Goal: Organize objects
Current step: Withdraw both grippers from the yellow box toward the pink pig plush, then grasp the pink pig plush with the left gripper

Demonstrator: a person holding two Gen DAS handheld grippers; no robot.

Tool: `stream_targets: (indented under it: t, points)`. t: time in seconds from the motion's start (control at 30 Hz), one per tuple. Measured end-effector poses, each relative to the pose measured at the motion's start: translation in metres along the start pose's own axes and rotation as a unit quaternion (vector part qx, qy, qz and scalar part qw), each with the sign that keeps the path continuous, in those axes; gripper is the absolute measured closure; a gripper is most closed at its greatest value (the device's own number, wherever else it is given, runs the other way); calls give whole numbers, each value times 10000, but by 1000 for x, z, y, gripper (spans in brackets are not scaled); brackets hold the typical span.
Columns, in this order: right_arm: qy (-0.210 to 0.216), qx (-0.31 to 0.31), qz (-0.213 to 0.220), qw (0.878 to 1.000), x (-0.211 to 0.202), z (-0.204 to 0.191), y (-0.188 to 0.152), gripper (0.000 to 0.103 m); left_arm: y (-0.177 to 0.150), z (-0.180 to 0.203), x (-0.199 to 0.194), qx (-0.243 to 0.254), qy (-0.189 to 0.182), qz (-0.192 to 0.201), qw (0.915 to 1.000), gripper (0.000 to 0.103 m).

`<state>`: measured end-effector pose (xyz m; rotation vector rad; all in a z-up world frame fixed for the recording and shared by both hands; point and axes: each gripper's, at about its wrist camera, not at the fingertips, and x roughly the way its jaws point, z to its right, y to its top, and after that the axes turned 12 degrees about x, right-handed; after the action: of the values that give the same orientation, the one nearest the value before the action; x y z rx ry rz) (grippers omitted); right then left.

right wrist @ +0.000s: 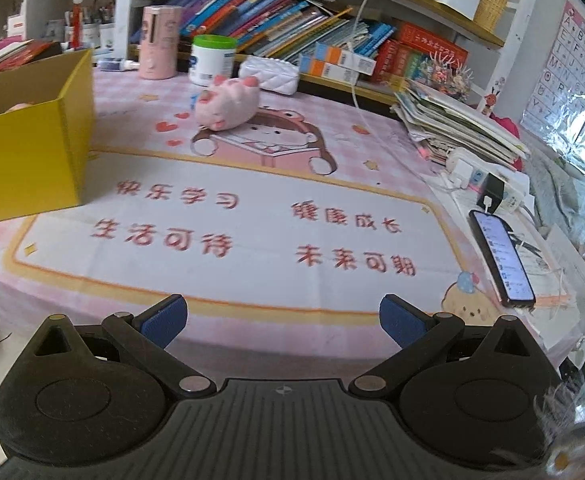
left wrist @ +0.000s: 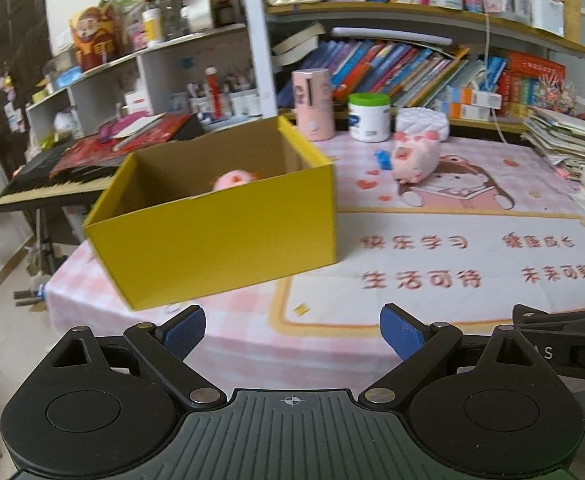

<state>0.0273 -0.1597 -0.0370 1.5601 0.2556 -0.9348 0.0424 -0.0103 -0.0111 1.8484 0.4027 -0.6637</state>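
Left tongs (left wrist: 292,334): spread wide, nothing between the blue pads (left wrist: 182,334) — low in the frame, over the near edge of the desk (left wrist: 332,344).
Right tongs (right wrist: 283,320): also spread wide and empty, low centre of their own view, above the pink-checked mat (right wrist: 252,320).
Yellow box (left wrist: 220,232): open-topped, left of centre in the left view, standing on the desk near its left edge; at the left edge of the right view.
Small pink toy (left wrist: 234,179): inside the box, only its top showing over the front wall.
Pink plush pig (right wrist: 226,102): lying on the mat in the upper middle of the right view, well apart from the box, just in front of a white jar with a green lid (right wrist: 212,60).
Pink cylinder (right wrist: 159,42): upright — left of the jar.
Phone (right wrist: 500,258): screen lit, cable plugged in, at the right edge of the desk.
Bookshelf (right wrist: 292,12): behind the desk, packed with books.
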Motion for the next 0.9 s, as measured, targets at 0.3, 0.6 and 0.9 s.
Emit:
stream_targets:
  t: [0.3,0.6,0.9]
  points:
    - [-4,-156,-57,9999,42,19,38,0,33,30,30,-85,-127,-23,9999,7]
    - [138,-400,-87,9991,85,31,75,0,60,55,61,-267,-93,-123,9995,7]
    - [420,-545,-119,9976,122,44,104,0,85,80,88,-381,68,-232,9990,8]
